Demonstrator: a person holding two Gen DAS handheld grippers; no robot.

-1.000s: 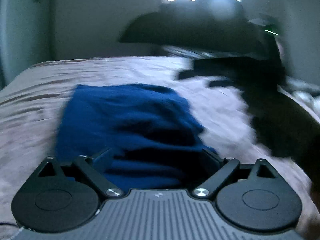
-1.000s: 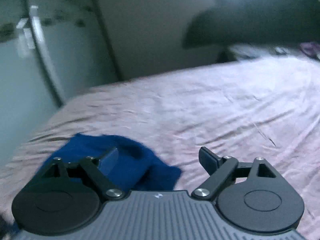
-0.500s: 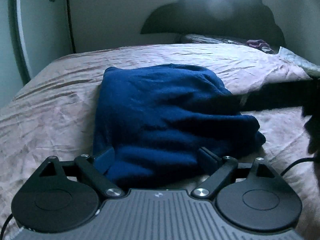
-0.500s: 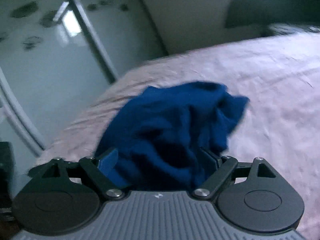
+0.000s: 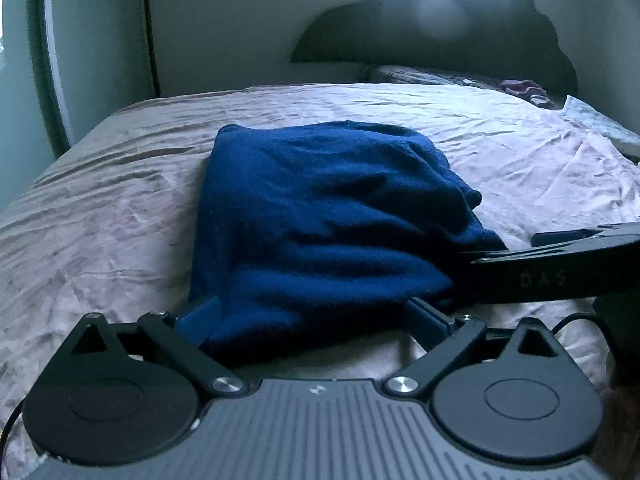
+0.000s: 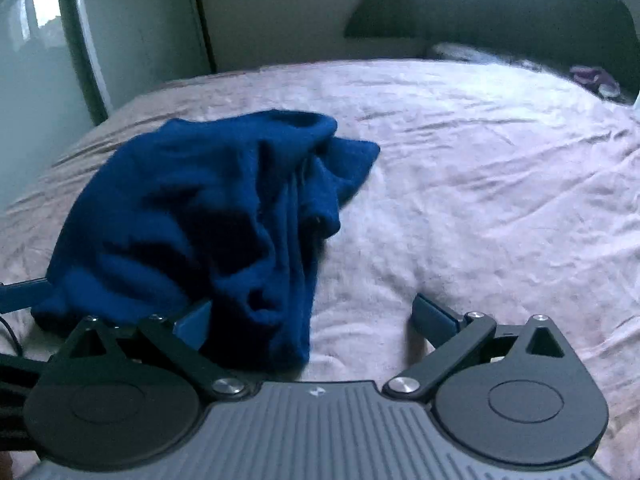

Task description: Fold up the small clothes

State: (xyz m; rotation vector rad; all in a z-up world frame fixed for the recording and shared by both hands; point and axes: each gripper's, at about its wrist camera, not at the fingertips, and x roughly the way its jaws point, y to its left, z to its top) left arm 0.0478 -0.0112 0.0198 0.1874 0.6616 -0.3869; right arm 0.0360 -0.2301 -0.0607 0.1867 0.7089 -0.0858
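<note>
Blue knit garment (image 5: 320, 216) lies bunched near bed (image 5: 120, 216) near edge, toward its left side. Left gripper (image 5: 316, 318) and right gripper (image 6: 316, 320): jaws wide, opening, pads straddling cloth's near hem, gripping nothing.

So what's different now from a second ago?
The right gripper swung left over to the blue garment; its jaws are opening, cloth edge between them, nothing gripped. The left gripper is opening too, over the near edge. The garment stays heaped on the pink bedsheet.
</note>
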